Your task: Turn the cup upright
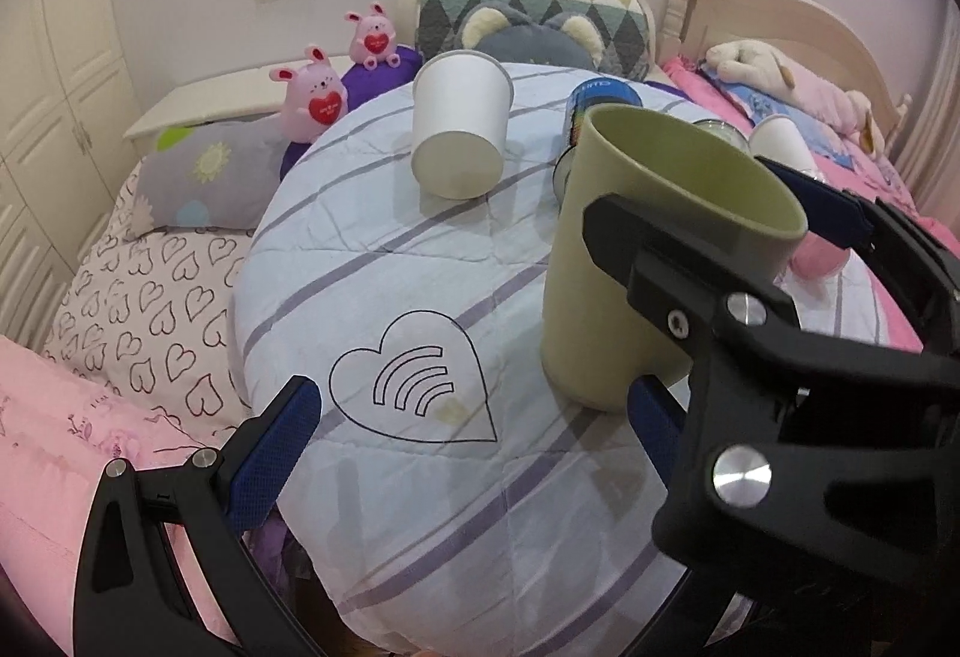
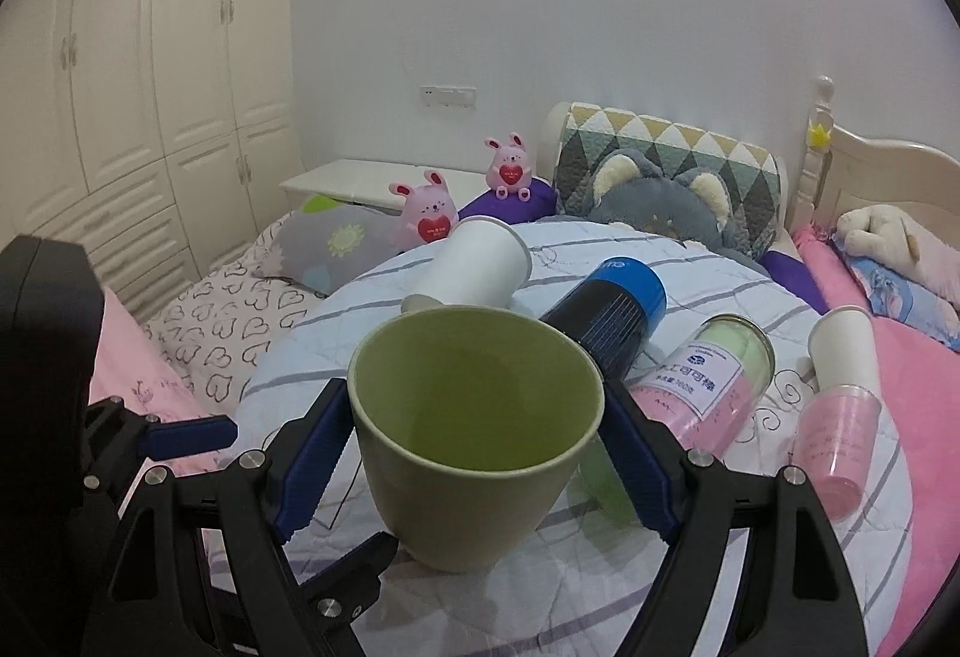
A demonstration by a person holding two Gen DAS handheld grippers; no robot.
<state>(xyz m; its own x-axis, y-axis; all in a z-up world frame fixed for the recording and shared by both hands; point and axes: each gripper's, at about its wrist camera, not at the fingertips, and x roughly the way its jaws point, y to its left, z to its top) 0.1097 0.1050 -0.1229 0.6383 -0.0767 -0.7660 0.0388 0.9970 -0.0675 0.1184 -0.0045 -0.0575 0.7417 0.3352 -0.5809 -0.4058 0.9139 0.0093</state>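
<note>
A green cup (image 2: 474,435) stands upright, mouth up, on the round quilted cushion (image 2: 690,555). My right gripper (image 2: 474,471) holds it, its blue pads (image 2: 312,471) pressed on both sides of the cup. The same cup (image 1: 648,261) shows at the right of the left wrist view, with the right gripper's black fingers around it. My left gripper (image 1: 474,447) is open and empty, just left of the cup, above a heart drawing (image 1: 414,387) on the cushion.
A white paper cup (image 1: 459,123) lies on its side behind. A blue-capped can (image 2: 612,315), a jar with a label (image 2: 708,375), a pink bottle (image 2: 840,435) and another white cup (image 2: 846,351) lie to the right. Pillows and plush toys (image 1: 312,96) ring the cushion.
</note>
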